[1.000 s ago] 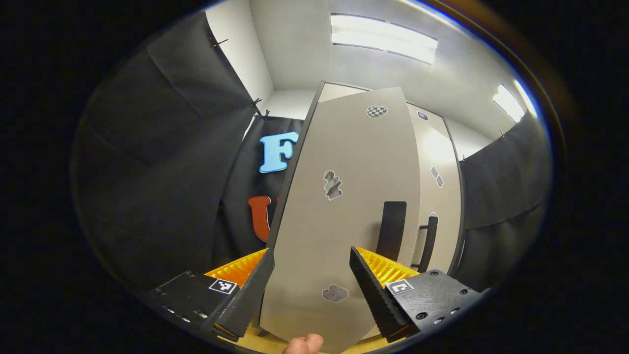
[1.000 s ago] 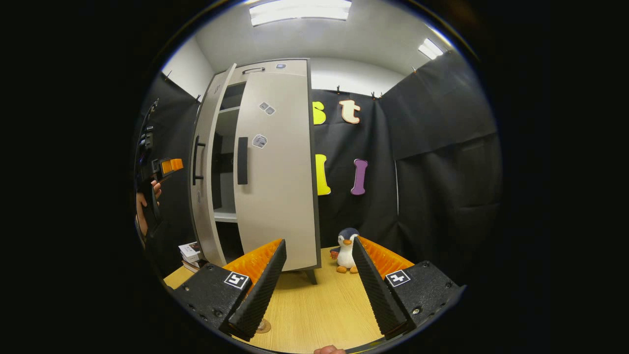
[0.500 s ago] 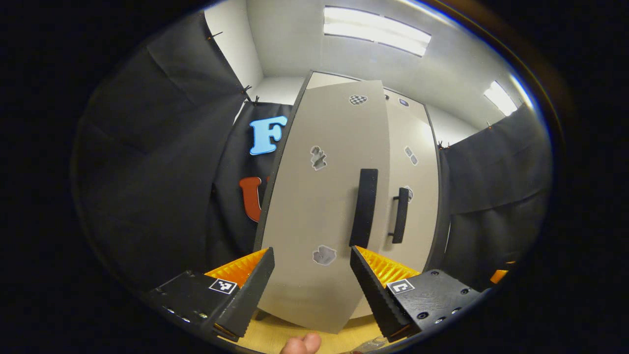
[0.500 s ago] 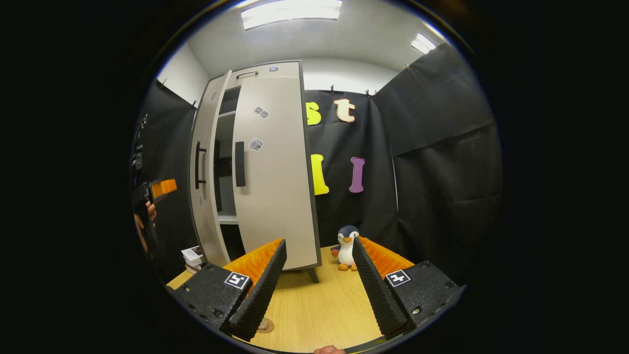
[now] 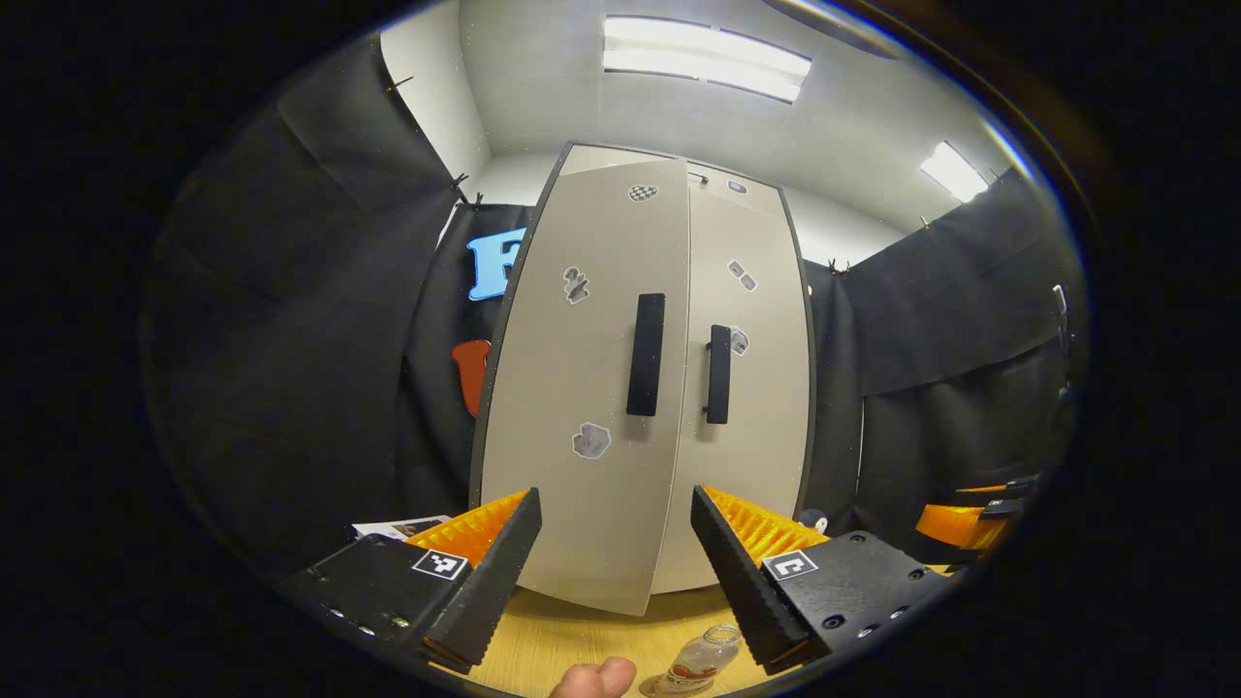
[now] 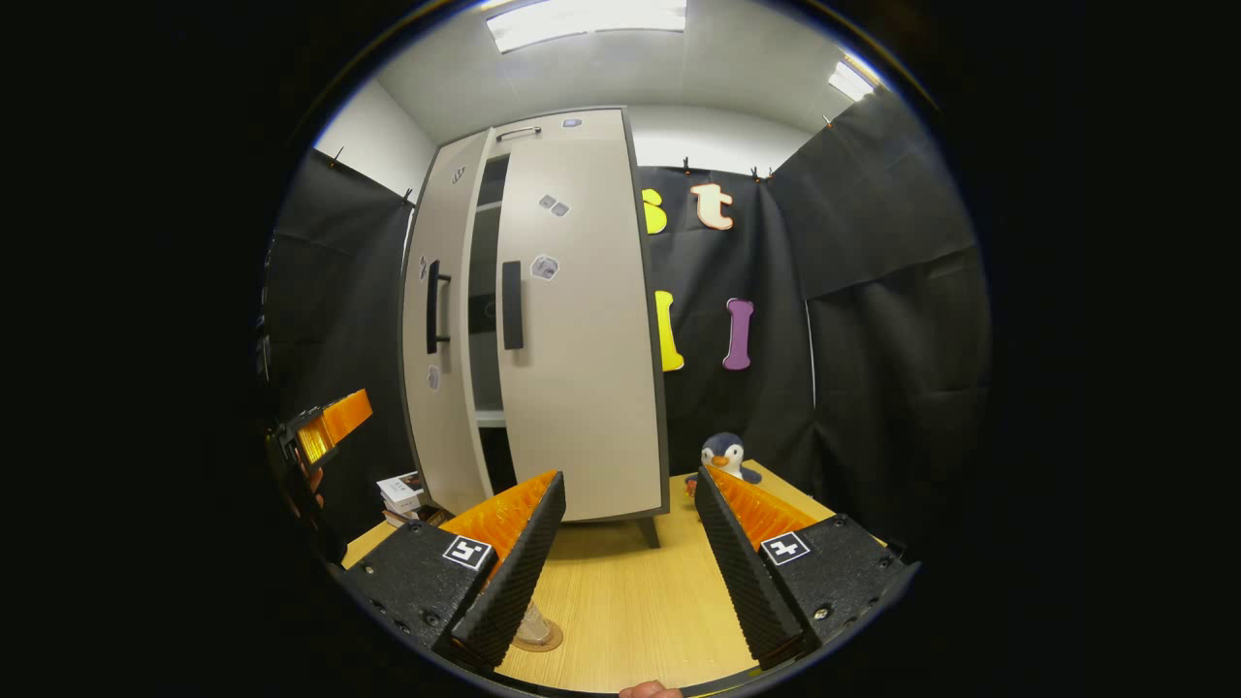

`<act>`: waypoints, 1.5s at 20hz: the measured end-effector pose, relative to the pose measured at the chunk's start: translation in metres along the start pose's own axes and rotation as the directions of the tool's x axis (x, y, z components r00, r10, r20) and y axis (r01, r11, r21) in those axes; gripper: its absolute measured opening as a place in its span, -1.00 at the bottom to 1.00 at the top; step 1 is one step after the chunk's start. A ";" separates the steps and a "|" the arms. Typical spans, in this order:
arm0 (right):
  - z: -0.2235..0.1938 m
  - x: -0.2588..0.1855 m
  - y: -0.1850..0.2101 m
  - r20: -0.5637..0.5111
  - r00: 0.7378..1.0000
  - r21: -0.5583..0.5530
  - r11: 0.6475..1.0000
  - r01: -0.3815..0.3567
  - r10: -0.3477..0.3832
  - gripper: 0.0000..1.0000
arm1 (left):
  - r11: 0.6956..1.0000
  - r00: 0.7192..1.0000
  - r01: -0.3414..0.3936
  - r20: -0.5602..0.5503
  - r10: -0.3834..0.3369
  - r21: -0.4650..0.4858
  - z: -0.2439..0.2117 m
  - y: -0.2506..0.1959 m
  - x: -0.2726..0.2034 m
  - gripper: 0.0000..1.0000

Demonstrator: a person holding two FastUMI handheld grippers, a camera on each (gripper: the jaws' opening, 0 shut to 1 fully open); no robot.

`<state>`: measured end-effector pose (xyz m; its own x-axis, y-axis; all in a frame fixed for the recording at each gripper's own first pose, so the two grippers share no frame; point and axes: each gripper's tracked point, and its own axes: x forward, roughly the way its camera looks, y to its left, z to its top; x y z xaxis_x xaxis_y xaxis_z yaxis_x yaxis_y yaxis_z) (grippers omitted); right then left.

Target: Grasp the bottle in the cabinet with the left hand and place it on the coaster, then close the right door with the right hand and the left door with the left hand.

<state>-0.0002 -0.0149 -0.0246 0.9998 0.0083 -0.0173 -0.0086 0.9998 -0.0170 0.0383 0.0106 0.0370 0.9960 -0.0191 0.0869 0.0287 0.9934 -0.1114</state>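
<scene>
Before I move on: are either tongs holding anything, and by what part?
Nothing is held. Left tongs and right tongs are both open and empty; the bottle stands free on the table.

Two hand-held grippers, left gripper [image 5: 613, 562] and right gripper [image 6: 628, 562]: each with two wedge-shaped fingers [image 5: 485, 572] ribbed on the inner faces, mounted on blocky black carriages fastened with small screws, each carriage bearing a small square black-and-white coded marker on its top face.
</scene>
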 end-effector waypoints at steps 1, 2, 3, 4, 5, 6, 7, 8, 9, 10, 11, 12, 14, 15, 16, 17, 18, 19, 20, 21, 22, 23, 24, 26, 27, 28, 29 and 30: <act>-0.004 -0.001 0.001 -0.007 1.000 -0.005 1.000 0.001 -0.001 0.65 | 1.000 1.000 0.001 -0.009 -0.001 -0.005 -0.005 -0.003 -0.002 0.99; -0.006 0.000 0.000 -0.015 1.000 -0.010 1.000 0.003 -0.003 0.65 | 1.000 1.000 0.007 -0.020 -0.007 -0.010 -0.009 -0.007 -0.003 0.99; -0.008 0.000 0.000 -0.017 1.000 -0.011 1.000 0.001 -0.001 0.66 | 1.000 1.000 0.007 -0.028 -0.007 -0.013 -0.013 -0.009 -0.004 0.99; -0.007 0.000 -0.001 -0.017 1.000 -0.010 1.000 -0.001 0.001 0.66 | 1.000 0.999 0.003 -0.032 -0.003 -0.012 -0.014 -0.009 -0.004 0.99; -0.006 0.000 0.000 -0.016 1.000 -0.011 1.000 -0.002 0.002 0.66 | 1.000 0.999 -0.004 -0.035 0.004 -0.007 -0.016 -0.008 -0.004 0.99; -0.005 0.000 -0.001 -0.014 1.000 -0.013 1.000 0.000 0.000 0.66 | 1.000 0.999 -0.013 -0.036 0.014 0.007 -0.018 -0.007 -0.004 0.99; -0.006 0.000 -0.001 -0.010 1.000 -0.014 1.000 0.003 -0.003 0.66 | 0.999 0.999 -0.029 -0.045 0.030 0.028 -0.022 -0.004 -0.006 0.99; -0.006 0.001 -0.002 -0.009 1.000 -0.016 1.000 0.008 -0.008 0.66 | 0.998 0.998 -0.040 -0.055 0.042 0.040 -0.027 -0.004 -0.007 0.99; -0.007 0.002 -0.003 -0.013 1.000 -0.015 1.000 0.010 -0.011 0.66 | 0.999 0.997 -0.037 -0.064 0.039 0.040 -0.031 -0.006 -0.007 0.99; -0.010 0.004 -0.003 -0.017 1.000 -0.010 1.000 0.010 -0.010 0.66 | 0.999 0.997 -0.030 -0.070 0.033 0.035 -0.033 -0.010 -0.007 0.99; -0.010 0.006 -0.001 -0.026 1.000 -0.005 1.000 0.001 -0.001 0.66 | 0.999 0.997 -0.026 -0.074 0.028 0.028 -0.035 -0.011 -0.008 0.89; -0.010 0.008 0.000 -0.032 0.999 -0.004 1.000 -0.002 0.002 0.66 | 0.999 0.997 -0.022 -0.076 0.024 0.023 -0.037 -0.011 -0.007 0.89; -0.009 0.006 -0.002 -0.028 1.000 -0.009 1.000 -0.001 0.001 0.66 | 0.999 0.996 -0.035 -0.080 0.036 0.021 -0.038 -0.006 -0.008 0.89; -0.009 0.005 0.000 -0.026 1.000 -0.010 1.000 -0.003 0.003 0.66 | 0.999 0.996 -0.041 -0.084 0.043 0.019 -0.039 -0.004 -0.008 0.99; -0.010 0.006 0.001 -0.028 1.000 -0.013 1.000 -0.008 0.007 0.65 | 0.999 0.995 -0.049 -0.088 0.050 0.017 -0.041 -0.002 -0.008 0.99; -0.011 0.006 0.003 -0.027 1.000 -0.013 1.000 -0.013 0.013 0.66 | 0.998 0.994 -0.056 -0.097 0.058 0.017 -0.044 0.001 -0.008 0.99; -0.010 0.007 0.005 -0.024 1.000 -0.011 1.000 -0.018 0.018 0.66 | 0.998 0.992 -0.062 -0.105 0.064 0.017 -0.046 0.004 -0.008 0.99; -0.008 0.007 0.007 -0.020 1.000 -0.008 1.000 -0.021 0.021 0.66 | 0.998 0.992 -0.066 -0.110 0.067 0.017 -0.047 0.006 -0.008 0.89; -0.008 0.007 0.008 -0.017 1.000 -0.007 1.000 -0.023 0.023 0.66 | 0.997 0.991 -0.073 -0.109 0.074 0.020 -0.046 0.008 -0.008 0.89; -0.009 0.008 0.008 -0.019 1.000 -0.008 1.000 -0.023 0.023 0.66 | 0.997 0.991 -0.077 -0.107 0.079 0.022 -0.046 0.010 -0.008 0.89; -0.011 0.010 0.009 -0.025 0.999 -0.009 1.000 -0.023 0.022 0.65 | 0.997 0.992 -0.075 -0.104 0.077 0.025 -0.047 0.011 -0.007 0.89; -0.011 0.011 0.009 -0.029 0.999 -0.009 1.000 -0.023 0.023 0.66 | 0.997 0.992 -0.074 -0.100 0.076 0.031 -0.045 0.012 -0.006 0.89; -0.010 0.012 0.010 -0.032 0.999 -0.008 1.000 -0.026 0.026 0.66 | 0.996 0.992 -0.081 -0.098 0.084 0.039 -0.045 0.015 -0.005 0.89; -0.010 0.012 0.012 -0.035 0.999 -0.008 1.000 -0.028 0.028 0.66 | 0.995 0.991 -0.091 -0.099 0.094 0.035 -0.046 0.019 -0.006 0.99; -0.011 0.012 0.012 -0.037 0.999 -0.009 1.000 -0.028 0.027 0.66 | 0.995 0.990 -0.093 -0.102 0.095 0.027 -0.047 0.020 -0.005 0.89; -0.011 0.013 0.011 -0.039 0.999 -0.009 1.000 -0.028 0.027 0.66 | 0.995 0.990 -0.096 -0.104 0.097 0.020 -0.047 0.020 -0.006 0.89; -0.011 0.013 0.011 -0.041 0.999 -0.008 1.000 -0.028 0.027 0.66 | 0.995 0.990 -0.097 -0.104 0.098 0.017 -0.047 0.019 -0.005 0.89; -0.011 0.014 0.011 -0.045 0.999 -0.007 1.000 -0.027 0.027 0.66 | 0.995 0.989 -0.098 -0.107 0.099 0.018 -0.048 0.021 -0.005 0.89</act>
<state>0.0134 -0.0036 -0.0362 0.9974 0.0343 -0.0631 -0.0359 0.9991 -0.0236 0.0380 0.0256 -0.0135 0.9973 0.0675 -0.0306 -0.0703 0.9924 -0.1013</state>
